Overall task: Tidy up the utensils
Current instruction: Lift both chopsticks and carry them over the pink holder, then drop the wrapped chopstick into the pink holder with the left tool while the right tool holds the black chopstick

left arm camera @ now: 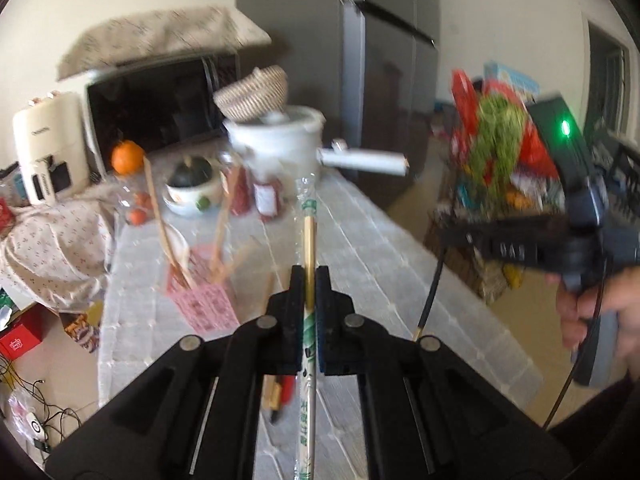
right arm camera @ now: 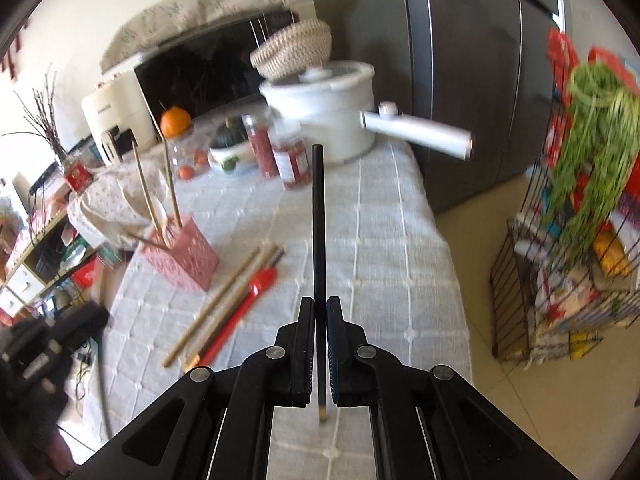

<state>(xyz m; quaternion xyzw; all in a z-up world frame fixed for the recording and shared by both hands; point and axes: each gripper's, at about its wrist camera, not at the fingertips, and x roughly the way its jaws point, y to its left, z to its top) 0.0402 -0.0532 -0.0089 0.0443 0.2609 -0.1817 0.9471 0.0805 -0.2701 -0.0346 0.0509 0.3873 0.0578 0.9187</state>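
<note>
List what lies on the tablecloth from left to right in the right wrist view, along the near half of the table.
Pink utensil holder → wooden chopsticks → red utensil → black chopstick held in the right gripper.

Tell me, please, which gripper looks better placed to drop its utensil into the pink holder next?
Probably the left gripper: the pink holder lies nearer its wrapped chopsticks than to the right gripper and its black chopstick.
</note>
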